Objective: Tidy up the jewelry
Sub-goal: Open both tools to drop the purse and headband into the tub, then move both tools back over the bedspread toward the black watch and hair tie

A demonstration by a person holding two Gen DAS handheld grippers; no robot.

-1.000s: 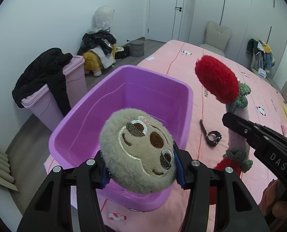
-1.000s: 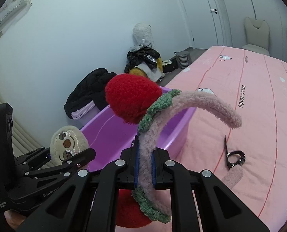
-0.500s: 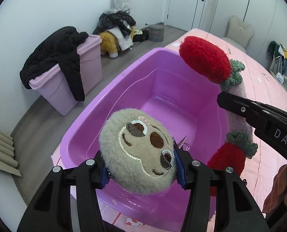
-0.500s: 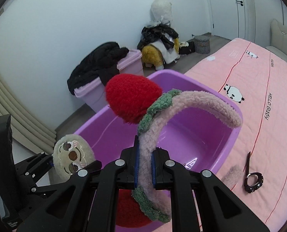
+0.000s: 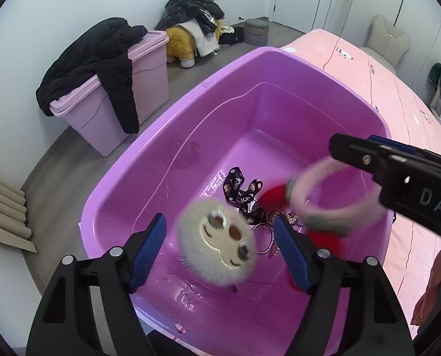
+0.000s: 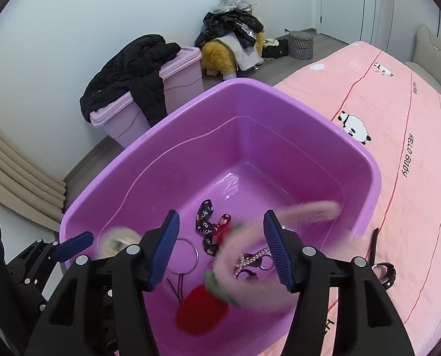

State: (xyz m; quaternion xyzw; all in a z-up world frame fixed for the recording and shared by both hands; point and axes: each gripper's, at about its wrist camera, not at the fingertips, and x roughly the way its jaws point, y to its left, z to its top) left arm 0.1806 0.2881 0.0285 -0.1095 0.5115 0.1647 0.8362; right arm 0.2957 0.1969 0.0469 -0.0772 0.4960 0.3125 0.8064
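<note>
Left wrist view: the plush sloth face [image 5: 219, 241] is a blur between the blue pads of the left gripper [image 5: 220, 247], clear of both of them, over the floor of the purple tub [image 5: 279, 59]. The jaws have just been opening and now stand wide, gripping nothing. The gripper tilts steeply down into the tub from the near rim. To its right the fuzzy pink headband [image 5: 333, 198] with red strawberry ends is likewise blurred, just under the tip of the right gripper [image 5: 365, 157], which reaches in from the right side.

In the right wrist view the headband [image 6: 250, 255] lies loose between the spread pads of the right gripper [image 6: 220, 249], touching neither; these jaws too have just been opening. Beneath, on the tub floor, rest a black printed ribbon [image 6: 208, 222], metal rings [image 6: 184, 255] and a pearl chain [image 6: 250, 259]. The tub sits on a pink bed [image 6: 398, 136], where a black bracelet [image 6: 383, 270] lies just outside the tub wall.
</note>
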